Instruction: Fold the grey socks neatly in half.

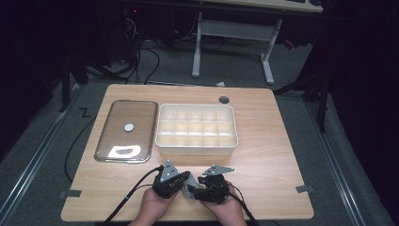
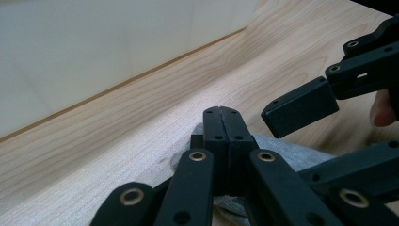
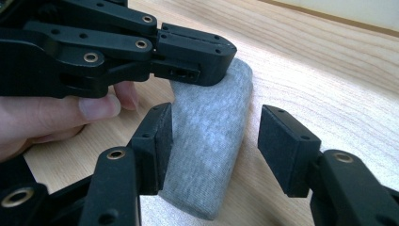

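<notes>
Nearest the person, the left gripper (image 3: pixel 197 56) was clamped on the far end of a grey folded cloth (image 3: pixel 211 141) lying on the table (image 1: pixel 263 188), while the right gripper (image 3: pixel 211 146) stood open astride it, one pad touching its side, the other clear. Judging by that, the cloth had not yet been moved; the divided tray (image 1: pixel 196 148) beyond sat empty, its lid (image 1: pixel 126 131) just beside. The cloth's long axis ran away from the right gripper
</notes>
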A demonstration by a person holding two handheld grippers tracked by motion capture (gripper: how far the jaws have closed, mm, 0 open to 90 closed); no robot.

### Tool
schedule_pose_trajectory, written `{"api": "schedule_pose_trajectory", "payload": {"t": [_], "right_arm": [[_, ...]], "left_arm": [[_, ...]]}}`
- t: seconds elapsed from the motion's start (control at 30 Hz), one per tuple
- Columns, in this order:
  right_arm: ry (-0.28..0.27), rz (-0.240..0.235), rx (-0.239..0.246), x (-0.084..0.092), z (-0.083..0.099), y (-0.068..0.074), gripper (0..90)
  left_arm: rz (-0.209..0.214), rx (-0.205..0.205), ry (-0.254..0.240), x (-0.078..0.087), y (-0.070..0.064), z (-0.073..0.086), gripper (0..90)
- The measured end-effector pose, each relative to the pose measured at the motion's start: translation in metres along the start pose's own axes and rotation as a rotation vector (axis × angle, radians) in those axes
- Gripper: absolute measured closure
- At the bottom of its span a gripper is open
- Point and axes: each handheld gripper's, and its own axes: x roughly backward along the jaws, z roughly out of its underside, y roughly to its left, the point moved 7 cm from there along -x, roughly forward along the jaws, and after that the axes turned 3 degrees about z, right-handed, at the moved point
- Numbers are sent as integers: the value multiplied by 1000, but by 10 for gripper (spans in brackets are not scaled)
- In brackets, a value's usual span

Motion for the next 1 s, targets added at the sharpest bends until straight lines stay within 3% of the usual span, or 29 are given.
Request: {"api": "schedule_pose_trajectory", "payload": {"t": [0.17, 0.27, 0.43, 0.47, 0.5, 0.63, 0.77, 0.87, 1.0], "right_arm": [[18, 7, 19, -3, 4, 3, 472], [24, -3, 19, -5, 4, 2, 468], [49, -25, 18, -8, 4, 3, 465], [55, -30, 16, -8, 4, 3, 466], [60, -33, 21, -9, 3, 3, 470], [87, -47, 32, -9, 1, 4, 516], [121, -63, 30, -10, 0, 6, 525], [154, -67, 45, -11, -3, 8, 536], [207, -89, 51, -13, -7, 9, 560]], "left_arm": [[13, 18, -15, 2, 1, 0, 887], [56, 44, -34, 8, 3, -3, 796], [11, 31, -135, 51, 17, -23, 740], [11, 31, -135, 51, 17, -23, 735], [-25, 3, -148, 72, 25, -23, 732], [-94, -17, -123, 92, 40, -2, 721], [-97, 4, -70, 99, 51, 24, 707], [-141, -3, -44, 103, 61, 34, 672], [-172, 40, -46, 104, 76, 40, 636]]}}
